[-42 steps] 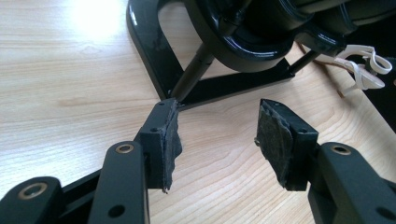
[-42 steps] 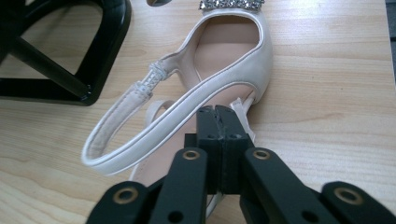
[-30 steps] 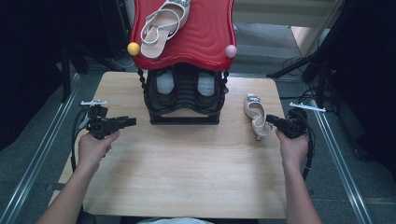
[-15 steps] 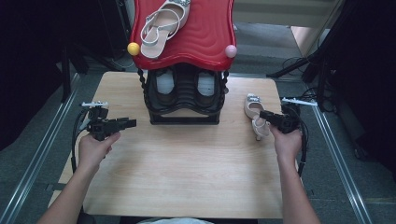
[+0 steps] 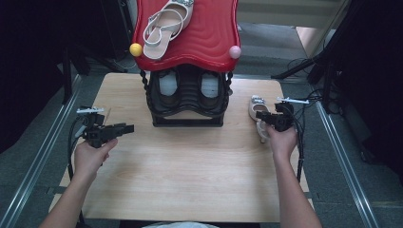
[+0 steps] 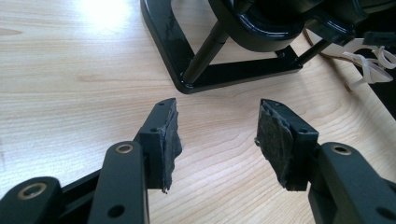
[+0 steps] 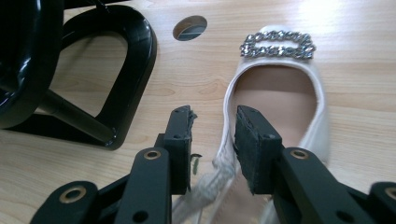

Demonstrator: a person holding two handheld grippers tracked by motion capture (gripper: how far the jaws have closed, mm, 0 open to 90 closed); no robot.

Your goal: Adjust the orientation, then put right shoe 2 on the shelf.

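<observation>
With its jaws just opening astride the sandal's (image 7: 275, 93) side edge, we judged the right gripper (image 7: 212, 126) set to reclose; the left gripper (image 6: 217, 126) stood open, empty.

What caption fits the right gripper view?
Right tool, jaws just opening, straddles the side edge of the white sandal on the table.

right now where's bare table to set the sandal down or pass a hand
The widest free patch is the front half of the table, between the two forearms and in front of the black rack. A smaller bare strip lies left of the rack, beyond the left gripper. It is crowded at the right edge, where the right gripper straddles the sandal beside the rack.
</observation>
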